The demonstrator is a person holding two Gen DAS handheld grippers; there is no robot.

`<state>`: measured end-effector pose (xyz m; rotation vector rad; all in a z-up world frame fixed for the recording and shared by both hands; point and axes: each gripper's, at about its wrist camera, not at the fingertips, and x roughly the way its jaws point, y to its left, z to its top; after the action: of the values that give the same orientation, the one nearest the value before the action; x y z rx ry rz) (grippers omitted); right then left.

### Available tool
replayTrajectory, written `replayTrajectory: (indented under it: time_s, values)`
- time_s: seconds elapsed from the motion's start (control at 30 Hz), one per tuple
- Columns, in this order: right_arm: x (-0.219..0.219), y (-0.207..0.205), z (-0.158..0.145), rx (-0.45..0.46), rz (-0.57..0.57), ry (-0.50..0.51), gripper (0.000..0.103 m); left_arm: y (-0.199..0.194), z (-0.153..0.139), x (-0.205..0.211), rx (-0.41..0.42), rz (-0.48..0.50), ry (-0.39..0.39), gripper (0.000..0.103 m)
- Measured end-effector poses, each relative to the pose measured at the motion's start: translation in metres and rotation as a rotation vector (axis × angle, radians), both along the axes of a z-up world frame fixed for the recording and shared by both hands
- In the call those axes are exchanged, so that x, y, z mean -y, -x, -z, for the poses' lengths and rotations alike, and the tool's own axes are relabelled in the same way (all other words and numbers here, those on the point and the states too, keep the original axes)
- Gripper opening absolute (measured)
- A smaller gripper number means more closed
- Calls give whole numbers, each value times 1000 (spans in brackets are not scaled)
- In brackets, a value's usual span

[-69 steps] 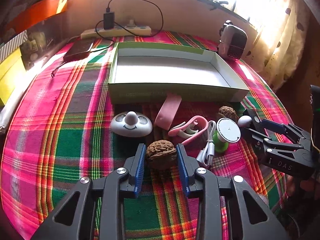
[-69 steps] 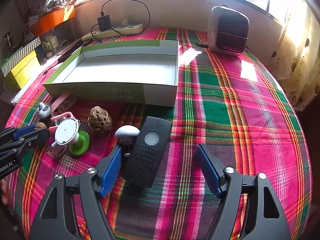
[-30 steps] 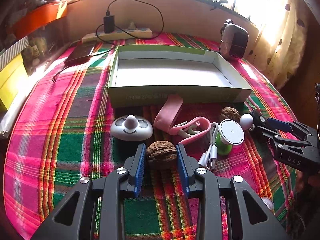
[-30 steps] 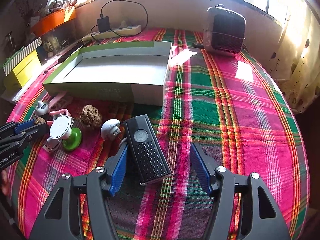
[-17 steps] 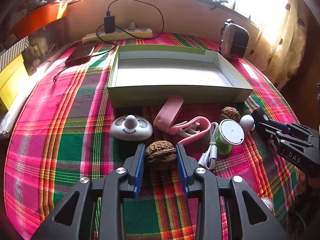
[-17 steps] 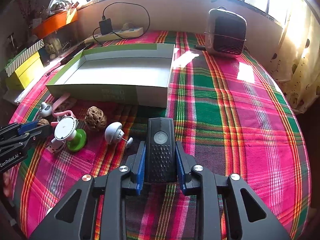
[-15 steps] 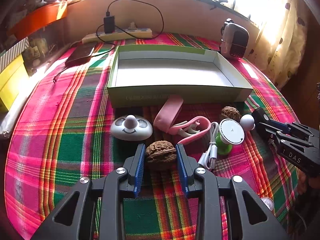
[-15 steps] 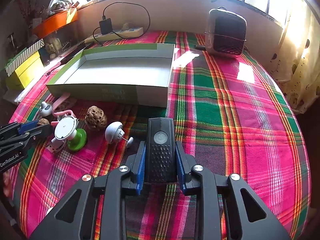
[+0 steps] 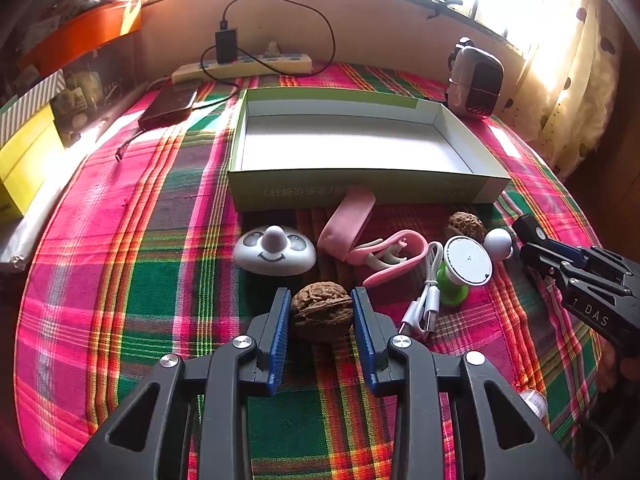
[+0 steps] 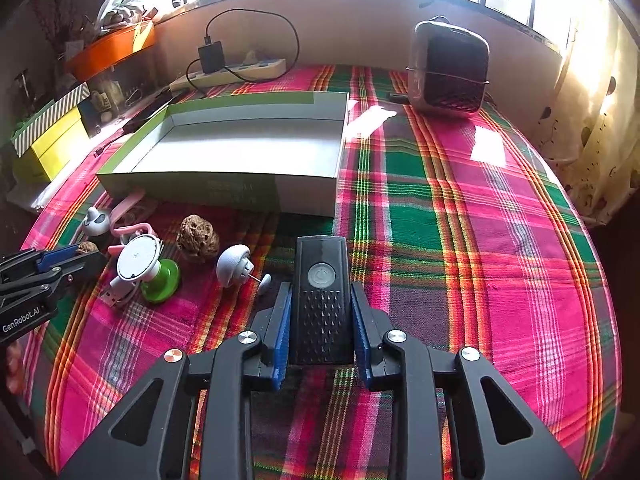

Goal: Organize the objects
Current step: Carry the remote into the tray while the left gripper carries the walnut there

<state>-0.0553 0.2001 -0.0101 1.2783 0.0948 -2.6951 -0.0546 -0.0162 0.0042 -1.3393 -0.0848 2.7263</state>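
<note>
Squarely between the blue pads of the right gripper (image 10: 319, 322) sits the black remote (image 10: 321, 300), clamped on both sides after the jaws have just been closing; its near end is hidden under the gripper body. It lies on the plaid tablecloth (image 10: 460, 240), just in front of the open green box (image 10: 224, 192). The left gripper (image 9: 322, 316) grips a walnut (image 9: 321, 311) on the cloth, pads touching both sides. Beyond it lie a panda-face gadget (image 9: 274, 250), a pink clip (image 9: 384, 256), a white cable (image 9: 424, 304) and a green-stemmed disc (image 9: 466, 262). A second walnut (image 10: 197, 236) and a small white mushroom-shaped piece (image 10: 234, 266) lie left of the remote. A heater (image 10: 450, 76) and a power strip (image 10: 232, 72) stand by the window wall.
</note>
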Motion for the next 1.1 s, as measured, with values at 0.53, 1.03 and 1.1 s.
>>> replayTrajectory:
  time_s: [0.53, 1.03, 1.1]
  values:
    - [10, 13, -39, -52, -35, 4, 28, 13, -41, 7, -57, 12, -17, 28]
    - [23, 72, -59, -27, -63, 34, 28, 83, -59, 14, -59, 21, -17, 28]
    - [25, 83, -57, -17, -67, 35, 28, 94, -57, 14, -57, 27, -10, 28]
